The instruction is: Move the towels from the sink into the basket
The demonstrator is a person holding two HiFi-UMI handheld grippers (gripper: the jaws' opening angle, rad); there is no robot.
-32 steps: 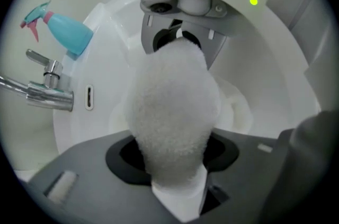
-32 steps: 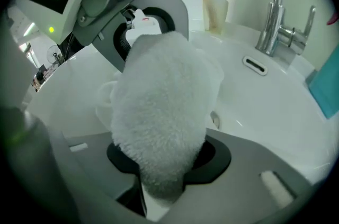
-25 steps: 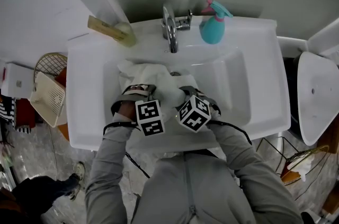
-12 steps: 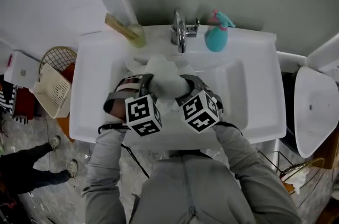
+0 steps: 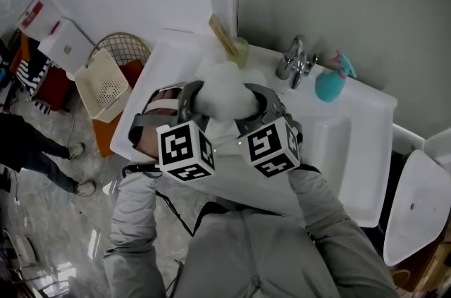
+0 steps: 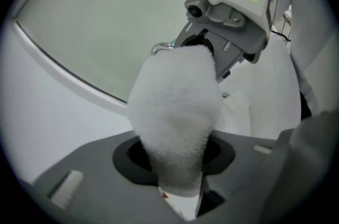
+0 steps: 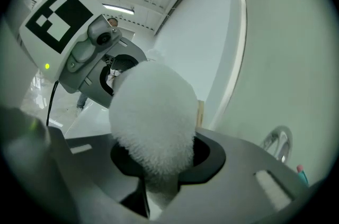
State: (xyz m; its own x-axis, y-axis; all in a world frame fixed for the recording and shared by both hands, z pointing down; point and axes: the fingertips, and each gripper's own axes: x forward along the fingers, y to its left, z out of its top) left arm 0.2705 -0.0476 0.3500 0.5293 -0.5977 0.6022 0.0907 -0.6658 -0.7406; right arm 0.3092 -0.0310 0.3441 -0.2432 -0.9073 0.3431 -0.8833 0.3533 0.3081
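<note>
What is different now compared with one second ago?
The left gripper and right gripper have lifted the white towel up out of the sink basin. Both stay shut on it. The faucet, spray bottle and basket are where they were.

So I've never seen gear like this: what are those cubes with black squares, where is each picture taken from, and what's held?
No robot here: a person wears a head camera that looks down on a white sink with a tap and a teal spray bottle; a pale basket stands left of it. The hands hold the left hand-held gripper and the right hand-held gripper. The patterned cubes are part of them, and each carries a camera that took one of the other two pictures. Both are shut on one fluffy white towel, held up between them.
</note>
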